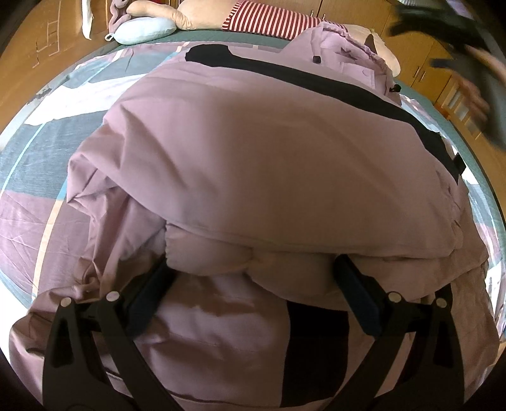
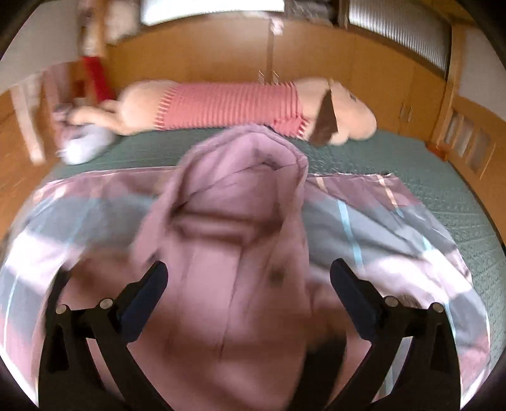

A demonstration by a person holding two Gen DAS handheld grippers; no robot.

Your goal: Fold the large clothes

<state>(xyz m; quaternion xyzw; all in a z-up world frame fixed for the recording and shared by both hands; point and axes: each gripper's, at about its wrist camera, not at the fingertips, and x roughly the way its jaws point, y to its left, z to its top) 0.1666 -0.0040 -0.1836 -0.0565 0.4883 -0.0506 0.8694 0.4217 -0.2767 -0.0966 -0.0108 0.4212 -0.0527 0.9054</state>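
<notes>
A large mauve padded coat (image 1: 253, 142) with black bands lies spread on the bed and fills the left wrist view. My left gripper (image 1: 253, 268) stands wide at its near edge, with a puffy roll of the coat bulging between the two fingers; the pads do not visibly squeeze it. In the right wrist view, which is blurred, my right gripper (image 2: 248, 272) hangs open above the coat's upper part, its hood (image 2: 253, 151) just ahead and nothing gripped. In the left wrist view the right gripper (image 1: 455, 41) shows as a dark blur at the top right, with a person's hand beside it.
The coat rests on a patchwork sheet (image 1: 47, 158) over a green bedcover (image 2: 427, 177). A long plush toy in a red-striped top (image 2: 227, 101) and a pale blue cushion (image 1: 142, 28) lie along the far edge. Wooden cabinets (image 2: 348, 63) stand behind the bed.
</notes>
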